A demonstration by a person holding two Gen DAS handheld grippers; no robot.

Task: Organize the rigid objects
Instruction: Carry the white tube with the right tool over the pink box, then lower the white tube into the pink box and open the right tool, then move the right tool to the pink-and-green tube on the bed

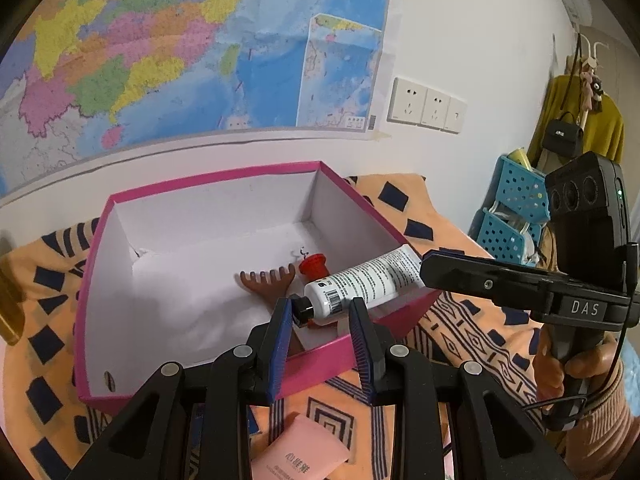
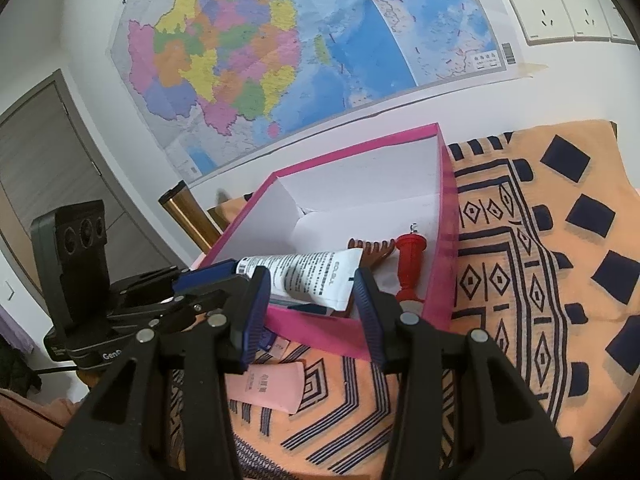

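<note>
A white tube (image 1: 360, 282) with a black cap hangs tilted over the near corner of a pink box (image 1: 216, 176). My left gripper (image 1: 320, 308) is shut on its cap end, and the cap shows between the blue pads. In the right wrist view the white tube (image 2: 304, 272) lies across, just past the tips of my right gripper (image 2: 312, 280), which stands open. The left gripper (image 2: 216, 276) holds the tube's far end there. Inside the box (image 2: 360, 148) lie a brown comb (image 1: 266, 280) and a red handle (image 1: 314, 266).
A pink tube (image 2: 272, 388) lies on the orange patterned cloth (image 2: 520, 280) in front of the box. A gold cylinder (image 2: 188, 216) stands left of the box, against the wall. A blue perforated basket (image 1: 516, 208) stands at the far right. A hand (image 1: 576, 364) grips the right gripper's handle.
</note>
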